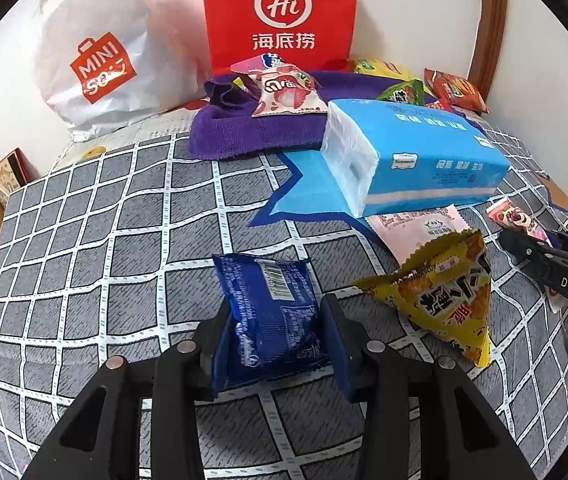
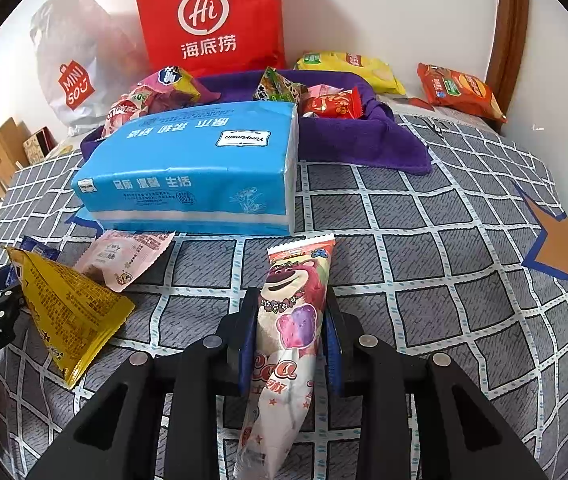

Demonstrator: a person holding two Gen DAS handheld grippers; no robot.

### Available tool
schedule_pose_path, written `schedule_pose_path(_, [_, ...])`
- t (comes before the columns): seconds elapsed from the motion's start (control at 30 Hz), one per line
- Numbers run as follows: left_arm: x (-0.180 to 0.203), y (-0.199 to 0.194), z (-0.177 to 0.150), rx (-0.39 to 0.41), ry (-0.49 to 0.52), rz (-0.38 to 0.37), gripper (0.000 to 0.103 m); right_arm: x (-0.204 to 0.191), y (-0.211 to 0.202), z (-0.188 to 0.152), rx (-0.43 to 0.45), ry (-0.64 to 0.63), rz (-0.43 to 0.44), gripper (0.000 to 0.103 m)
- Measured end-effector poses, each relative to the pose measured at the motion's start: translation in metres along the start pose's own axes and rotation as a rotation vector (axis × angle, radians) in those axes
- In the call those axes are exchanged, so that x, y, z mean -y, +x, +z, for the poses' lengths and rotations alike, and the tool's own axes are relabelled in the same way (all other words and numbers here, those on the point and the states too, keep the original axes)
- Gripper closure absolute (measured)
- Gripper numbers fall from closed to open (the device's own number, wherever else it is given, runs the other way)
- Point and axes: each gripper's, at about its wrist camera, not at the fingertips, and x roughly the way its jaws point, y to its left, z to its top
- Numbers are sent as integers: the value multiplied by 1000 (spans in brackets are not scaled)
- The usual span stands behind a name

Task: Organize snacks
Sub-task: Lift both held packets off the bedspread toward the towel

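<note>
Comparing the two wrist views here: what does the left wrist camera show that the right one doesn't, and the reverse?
Only the left wrist view shows the left gripper shut on the blue snack packet.

Only the right wrist view shows the red candy pack in the purple cloth, and the orange star on the sheet.

Both show the blue tissue pack, the yellow triangular packet, the red bag, and the bear-print ice-cream wrapper between the right gripper's fingers.

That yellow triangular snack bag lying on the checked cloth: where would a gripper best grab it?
Probably the flat crimped seam at the top of the yellow triangular bag, coming from above. The puffed body slopes away, while that raised thin edge fits between two fingers.
</note>
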Motion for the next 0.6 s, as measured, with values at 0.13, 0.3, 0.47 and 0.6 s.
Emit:
schedule_pose_path(0.13, [1,0,1,-2,-1,-16,57,0,0,-1,-1,-7,35,61])
schedule_pose_path(0.3, [3,0,1,-4,0,-28,53,-2,0,0,-5,-12,30,61])
schedule_pose_path(0.47, [3,0,0,-1,-4,-39,50,-1,0,-1,6,-11,35,60])
schedule_pose_path(0.6, [7,2,1,-6,14,-32,43,1,0,-1,7,0,47,61])
